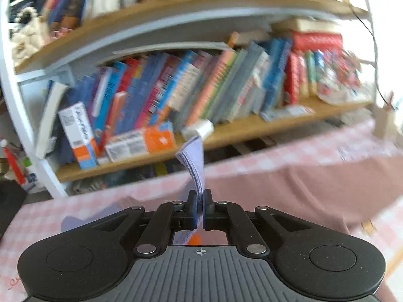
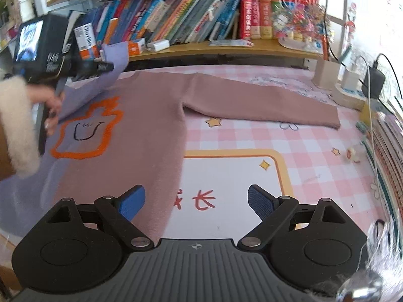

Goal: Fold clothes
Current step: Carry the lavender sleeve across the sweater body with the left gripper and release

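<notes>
The right claw (image 2: 196,202) hangs wide and empty over the near right hem of the sweater (image 2: 141,115), which lies flat on the checked surface (image 2: 289,151), body running near to far, its right sleeve (image 2: 264,100) stretched rightward. At far left, the left claw (image 2: 107,66), pinched tight on the lilac sleeve (image 1: 195,166), lifts it; the sweater's left edge is cut off, and the bookshelf (image 1: 226,128) beyond is blurred.

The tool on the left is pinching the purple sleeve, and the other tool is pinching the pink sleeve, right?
Not quite. The left tool does pinch the purple sleeve. But the right wrist view shows the right tool open and empty, and the pink sleeve lies flat on the checked tablecloth, far from it.
</notes>
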Demonstrator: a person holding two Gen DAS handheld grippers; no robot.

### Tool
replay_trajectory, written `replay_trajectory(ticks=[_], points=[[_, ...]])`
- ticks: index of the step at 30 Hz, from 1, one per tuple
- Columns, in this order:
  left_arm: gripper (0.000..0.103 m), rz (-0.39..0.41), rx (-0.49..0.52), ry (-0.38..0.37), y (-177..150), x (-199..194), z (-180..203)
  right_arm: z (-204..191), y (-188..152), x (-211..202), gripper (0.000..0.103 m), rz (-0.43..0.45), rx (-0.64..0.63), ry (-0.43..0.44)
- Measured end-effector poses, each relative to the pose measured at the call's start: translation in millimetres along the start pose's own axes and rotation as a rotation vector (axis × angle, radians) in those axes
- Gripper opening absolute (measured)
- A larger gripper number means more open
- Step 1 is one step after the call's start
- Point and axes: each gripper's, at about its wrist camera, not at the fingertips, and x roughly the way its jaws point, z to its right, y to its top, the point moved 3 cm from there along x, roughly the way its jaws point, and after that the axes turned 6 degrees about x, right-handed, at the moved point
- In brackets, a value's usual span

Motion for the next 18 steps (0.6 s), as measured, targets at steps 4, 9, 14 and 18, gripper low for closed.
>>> replay_trajectory(ticks=[4,9,14,18], points=[[0.003,-0.047,-0.009,-0.054,-7.3,11.5,7.8,-6.1,-0.4,-0.3,0.088,0.000,-0.023,0.018],[0.033,-0.131,-0.030,-0.109,-15.1,12.3,8.6,-9.7,1.0,0.1,0.088,0.003,-0.032,0.027],[0.061,-0.138,-0.076,-0.128,-29.0,-34.0,0.6,-18.2,6.3,3.5,0.088,0.011,-0.040,0.060],[0.061,-0.154,-0.137,-0.070,-63.9,-91.5,-30.2,-27.2,8.9,10.1,0.088,0.003,-0.049,0.101]])
